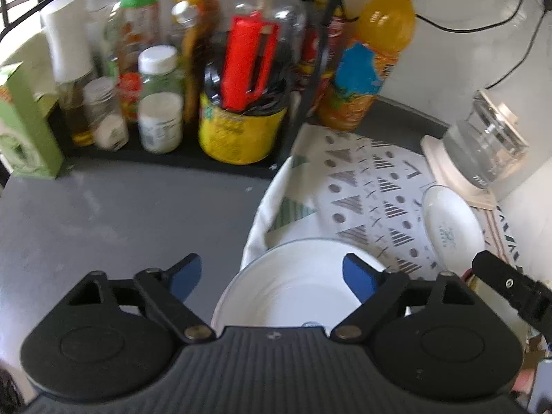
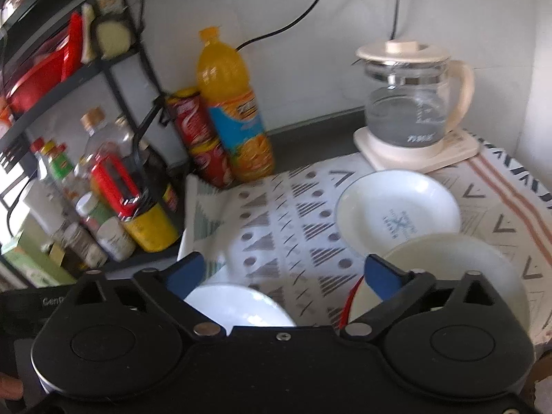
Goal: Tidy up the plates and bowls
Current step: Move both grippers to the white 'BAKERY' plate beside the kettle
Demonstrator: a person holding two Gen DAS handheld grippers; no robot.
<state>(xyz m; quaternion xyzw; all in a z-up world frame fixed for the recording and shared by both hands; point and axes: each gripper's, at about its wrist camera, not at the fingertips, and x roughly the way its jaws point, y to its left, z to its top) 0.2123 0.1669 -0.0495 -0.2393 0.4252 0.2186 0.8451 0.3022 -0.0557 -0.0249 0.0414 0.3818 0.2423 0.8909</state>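
Bowls (image 2: pixel 396 207) on cloth (image 2: pixel 286 207), kettle (image 2: pixel 414 103) behind

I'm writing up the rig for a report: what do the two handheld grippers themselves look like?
Both match: the left gripper and right gripper have black bodies with a ribbed centre panel, two round lobes with disc shapes, black linkage arms on metal pivot pins, and blue finger pads.

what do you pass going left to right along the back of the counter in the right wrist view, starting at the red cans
Stacked red cans → tall orange juice bottle with a blue label → glass kettle with a cream lid and handle, standing on its cream base.
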